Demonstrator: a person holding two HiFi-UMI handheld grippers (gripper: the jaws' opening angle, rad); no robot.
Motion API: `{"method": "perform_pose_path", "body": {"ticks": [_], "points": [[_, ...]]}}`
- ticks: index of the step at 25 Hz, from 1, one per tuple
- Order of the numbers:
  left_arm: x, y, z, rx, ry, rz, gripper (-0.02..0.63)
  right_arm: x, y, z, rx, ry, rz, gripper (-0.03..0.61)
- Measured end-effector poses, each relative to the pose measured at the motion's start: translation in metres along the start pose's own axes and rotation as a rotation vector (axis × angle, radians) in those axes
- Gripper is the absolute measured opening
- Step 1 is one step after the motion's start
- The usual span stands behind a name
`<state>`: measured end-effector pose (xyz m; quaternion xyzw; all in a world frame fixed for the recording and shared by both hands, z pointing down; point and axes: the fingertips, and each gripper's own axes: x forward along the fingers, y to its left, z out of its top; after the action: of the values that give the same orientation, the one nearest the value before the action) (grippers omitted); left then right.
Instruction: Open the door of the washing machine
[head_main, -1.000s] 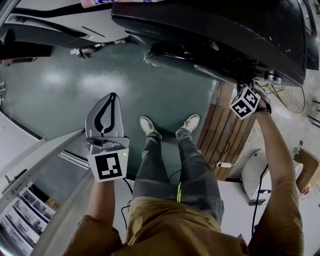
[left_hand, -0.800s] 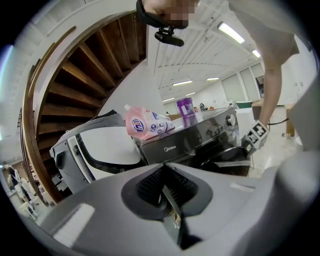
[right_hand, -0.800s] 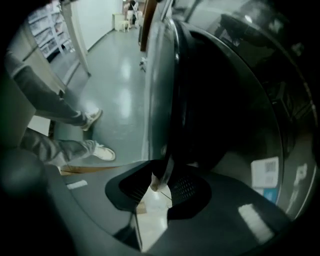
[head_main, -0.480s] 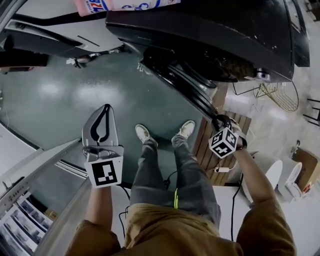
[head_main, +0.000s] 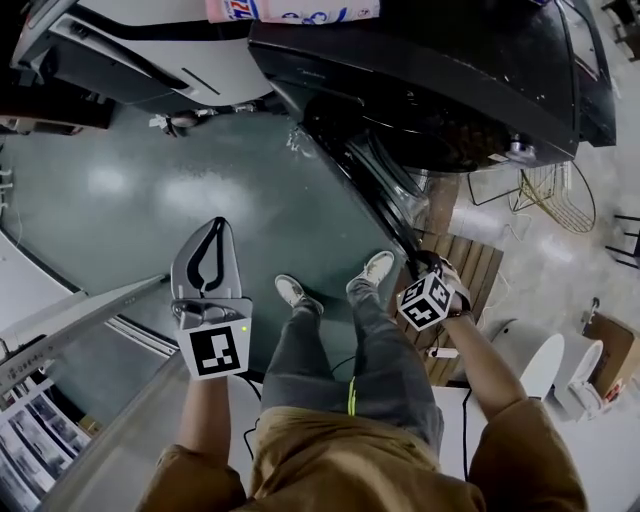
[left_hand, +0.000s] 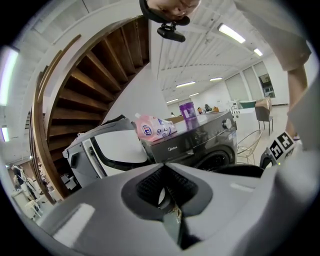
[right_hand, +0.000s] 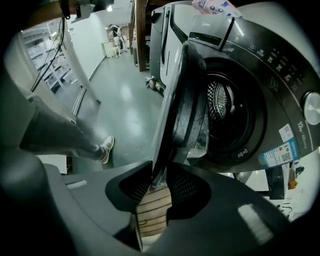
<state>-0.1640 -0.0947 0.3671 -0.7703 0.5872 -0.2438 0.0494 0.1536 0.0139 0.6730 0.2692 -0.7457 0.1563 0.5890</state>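
Note:
The dark front-loading washing machine (head_main: 450, 80) stands ahead of me, and its round door (head_main: 375, 185) is swung well out from the front. My right gripper (head_main: 415, 262) points steeply down and is shut on the door's free edge (right_hand: 162, 125), which runs between its jaws (right_hand: 159, 182). Behind the door the steel drum (right_hand: 225, 110) shows. My left gripper (head_main: 212, 232) hangs over the green floor, shut and holding nothing, well left of the machine (left_hand: 200, 135).
A pink detergent bag (left_hand: 152, 129) and a purple bottle (left_hand: 186, 109) lie on the machine's top. A white appliance (head_main: 150, 50) stands to its left. A slatted wooden platform (head_main: 455, 270) and a wire chair (head_main: 560, 195) are on the right. My shoes (head_main: 295, 290) are near the door.
The door has swung further out from the machine. My right gripper came down and left toward my legs with the door's edge. The left gripper shifted only slightly.

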Motion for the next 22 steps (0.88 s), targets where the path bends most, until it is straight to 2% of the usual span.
{"method": "perform_pose_path", "body": {"ticks": [5,9,19,22], "points": [[-0.027,0.009,-0.019,0.020,0.003,-0.026,0.060,-0.001,0.033,0.009,0.039,0.012,-0.006,0.091],[-0.048,0.022,-0.027,-0.001,-0.028,-0.023,0.060,0.000,0.066,0.019,0.068,0.022,0.007,0.094],[-0.113,0.080,-0.057,-0.034,-0.018,0.037,0.060,0.003,0.144,0.061,0.155,0.007,0.088,0.110],[-0.128,0.095,-0.067,-0.055,-0.009,0.074,0.060,0.005,0.162,0.077,0.153,-0.003,0.128,0.117]]}}
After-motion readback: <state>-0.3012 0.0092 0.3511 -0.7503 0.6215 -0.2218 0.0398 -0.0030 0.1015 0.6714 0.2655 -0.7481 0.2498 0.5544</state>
